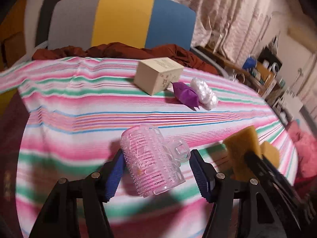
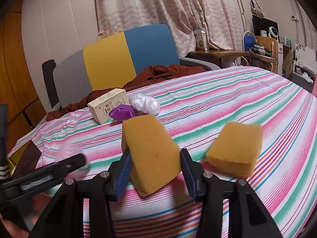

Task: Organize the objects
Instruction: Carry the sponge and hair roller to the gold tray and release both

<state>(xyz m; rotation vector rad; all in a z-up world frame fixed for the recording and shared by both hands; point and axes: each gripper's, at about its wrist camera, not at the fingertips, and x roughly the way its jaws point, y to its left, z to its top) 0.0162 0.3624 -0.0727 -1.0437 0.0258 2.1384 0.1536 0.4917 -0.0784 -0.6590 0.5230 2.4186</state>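
Note:
A clear pink hair roller (image 1: 152, 162) with a transparent clip on its side sits between my left gripper's (image 1: 157, 168) blue pads. The left pad touches the roller's wall and the right pad meets the clip's edge, just above the striped bedsheet (image 1: 79, 107). My right gripper (image 2: 155, 170) is shut on a yellow sponge block (image 2: 152, 150), held tilted with a lower corner near the sheet. A second yellow sponge (image 2: 235, 146) lies on the sheet to its right. The left gripper (image 2: 59, 168) shows blurred at the lower left of the right wrist view.
Farther back on the bed lie a cream carton (image 1: 158, 75), a purple packet (image 1: 186, 95) and a bundle of clear plastic (image 1: 204, 93). A rust-brown cloth (image 1: 111, 49) is bunched against a grey, yellow and blue chair back (image 1: 122, 17). Cluttered shelves (image 1: 263, 69) stand at the right.

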